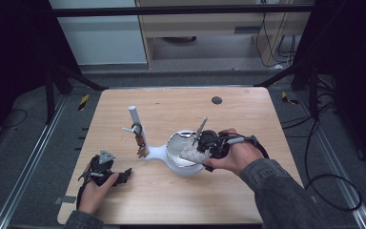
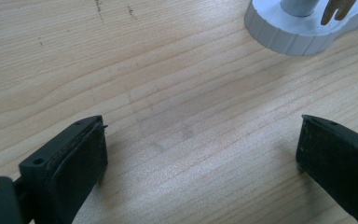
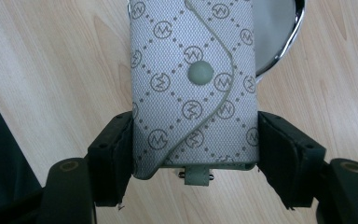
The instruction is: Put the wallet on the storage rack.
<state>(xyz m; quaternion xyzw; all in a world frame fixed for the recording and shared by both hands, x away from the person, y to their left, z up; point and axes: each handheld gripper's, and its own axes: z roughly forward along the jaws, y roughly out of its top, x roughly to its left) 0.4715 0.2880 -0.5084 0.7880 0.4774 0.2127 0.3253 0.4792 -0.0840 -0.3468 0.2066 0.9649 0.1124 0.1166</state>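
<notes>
The right gripper (image 3: 196, 154) clamps the pouch (image 3: 193, 88) by its sides, flap up, just over the dish (image 1: 185, 155), likely to drop it in. The left gripper (image 1: 106, 171) rests wide open and empty, well left of the dish, out of the way.

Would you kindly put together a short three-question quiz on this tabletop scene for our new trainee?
1. True or false: the right gripper is clamped on a patterned grey pouch.
2. What lies between the jaws of the left gripper?
A. a spoon
B. nothing, just bare wooden table
C. the pouch
3. In the high view, over which thing is the pouch held?

Key:
1. True; both pads press on the pouch's sides.
2. B; its jaws stand wide apart over the wood.
3. The shiny dish at one end of the white stand, whose other end bears an upright post.
</notes>
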